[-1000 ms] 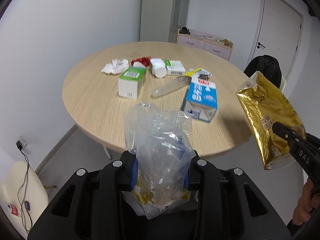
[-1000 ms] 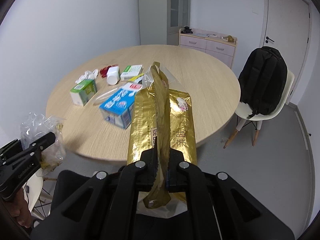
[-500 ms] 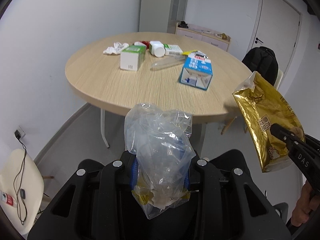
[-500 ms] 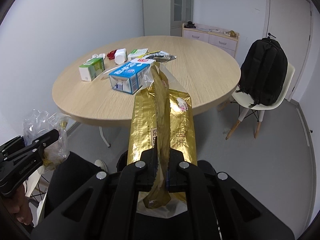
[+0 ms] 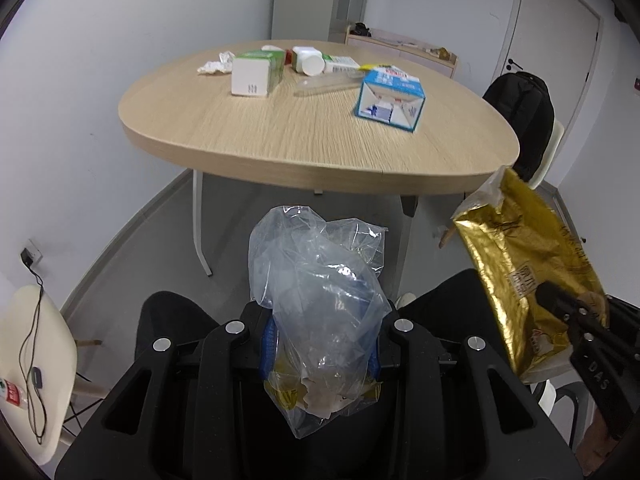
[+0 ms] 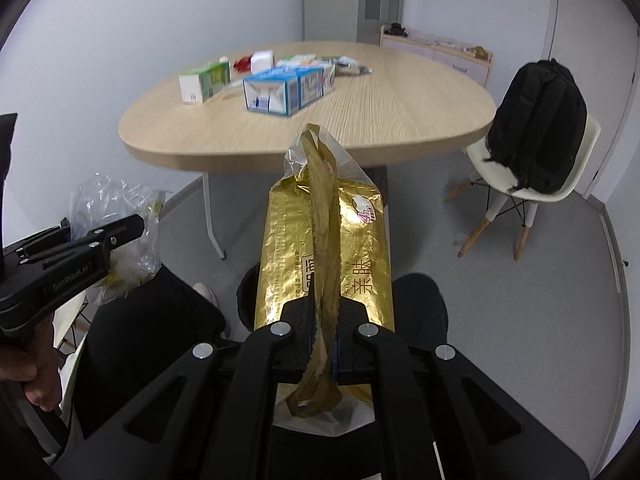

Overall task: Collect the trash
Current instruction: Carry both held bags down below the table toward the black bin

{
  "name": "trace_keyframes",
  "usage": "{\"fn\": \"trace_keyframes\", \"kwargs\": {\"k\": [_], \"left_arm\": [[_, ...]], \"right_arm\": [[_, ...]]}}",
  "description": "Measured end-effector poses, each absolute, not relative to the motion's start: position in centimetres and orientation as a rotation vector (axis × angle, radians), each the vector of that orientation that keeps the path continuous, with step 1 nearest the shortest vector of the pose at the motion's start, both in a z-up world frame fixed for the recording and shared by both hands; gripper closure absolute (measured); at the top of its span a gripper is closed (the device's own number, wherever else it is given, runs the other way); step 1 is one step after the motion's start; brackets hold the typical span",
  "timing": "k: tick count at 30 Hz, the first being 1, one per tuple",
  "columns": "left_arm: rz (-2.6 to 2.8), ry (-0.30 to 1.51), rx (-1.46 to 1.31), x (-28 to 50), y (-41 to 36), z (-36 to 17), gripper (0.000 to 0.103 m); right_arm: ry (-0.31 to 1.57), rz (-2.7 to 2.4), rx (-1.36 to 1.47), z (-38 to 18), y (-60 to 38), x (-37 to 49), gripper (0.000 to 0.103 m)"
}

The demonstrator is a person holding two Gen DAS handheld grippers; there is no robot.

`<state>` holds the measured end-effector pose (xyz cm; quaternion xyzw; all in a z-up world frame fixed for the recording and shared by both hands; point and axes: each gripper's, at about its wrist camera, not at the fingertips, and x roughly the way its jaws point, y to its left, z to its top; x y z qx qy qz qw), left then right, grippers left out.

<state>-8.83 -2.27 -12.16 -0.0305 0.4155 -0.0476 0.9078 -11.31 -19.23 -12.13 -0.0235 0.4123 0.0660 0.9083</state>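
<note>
The left claw [image 5: 320, 344] is clamped on a crinkled clear plastic bag [image 5: 320, 300], thin and glossy, with gold scraps bunched at its bottom; the right claw [image 6: 322, 344] is clenched tight on a flat gold foil packet [image 6: 324, 256], creased and shiny, gripped by its folded centre seam; both are held low in front of the bench, above the person's dark-clad knees [image 6: 148, 320]; beyond, the round wood-grain bench [image 5: 312, 136] carries the remaining rubbish: a blue-and-white carton [image 5: 390, 98] on its side, a green-and-white box [image 5: 256, 74], a crumpled tissue [image 5: 216, 65], a white bottle [image 5: 308, 60]; a black backpack [image 6: 536, 128] sits on a cream chair [image 6: 560, 188] to the right.
</note>
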Motion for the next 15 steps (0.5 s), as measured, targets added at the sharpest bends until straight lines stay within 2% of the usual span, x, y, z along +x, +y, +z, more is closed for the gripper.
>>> {"fn": "trace_keyframes", "kwargs": {"k": [15], "left_arm": [[-0.109, 0.939, -0.088, -5.7, -2.3, -17.2, 0.07]], "right_arm": [[0.939, 0.134, -0.035, -18.6, -18.3, -6.8, 0.1]]}}
